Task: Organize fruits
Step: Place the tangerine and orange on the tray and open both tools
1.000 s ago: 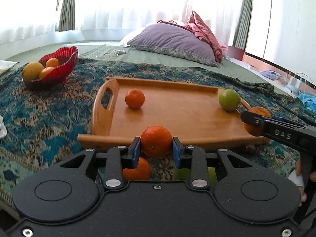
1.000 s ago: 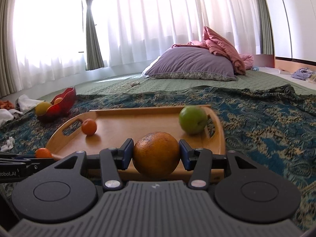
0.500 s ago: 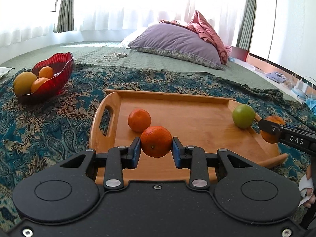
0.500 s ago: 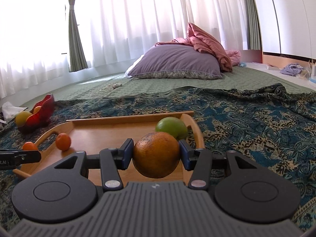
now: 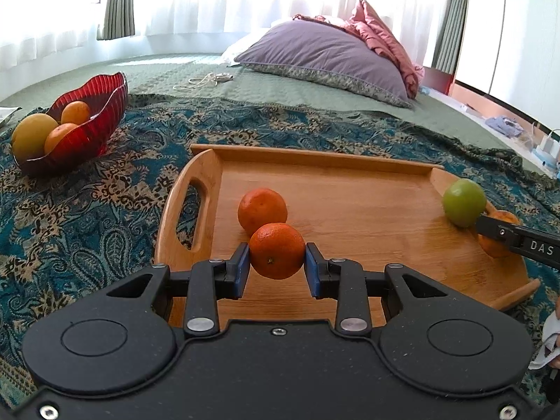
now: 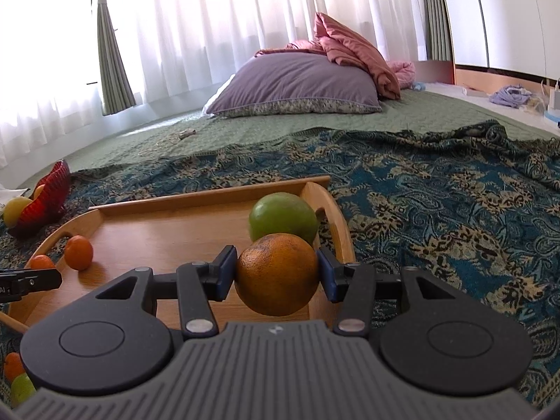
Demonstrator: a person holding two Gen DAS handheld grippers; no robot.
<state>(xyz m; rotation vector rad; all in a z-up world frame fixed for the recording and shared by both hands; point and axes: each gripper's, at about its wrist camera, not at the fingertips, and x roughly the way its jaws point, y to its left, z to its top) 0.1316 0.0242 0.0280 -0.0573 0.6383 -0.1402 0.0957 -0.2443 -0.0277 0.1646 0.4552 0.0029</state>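
Note:
My left gripper (image 5: 277, 260) is shut on a small tangerine (image 5: 277, 250) and holds it above the near left part of the wooden tray (image 5: 350, 224). A second tangerine (image 5: 261, 210) lies on the tray just behind it. My right gripper (image 6: 276, 276) is shut on a large orange (image 6: 277, 274) over the tray's right end (image 6: 175, 224), close in front of a green apple (image 6: 283, 218). The apple also shows in the left wrist view (image 5: 463, 203), beside the right gripper's finger (image 5: 518, 239).
A red glass bowl (image 5: 91, 119) with several citrus fruits stands left of the tray on the patterned blue cloth (image 5: 87, 189). A purple pillow (image 5: 325, 56) lies behind. Loose fruits (image 6: 15, 374) lie on the cloth near the tray's front left corner.
Both grippers have moved forward over the tray with their fruits still held. The left one now hangs over the tray floor near the lying tangerine; the right one is closer to the apple.

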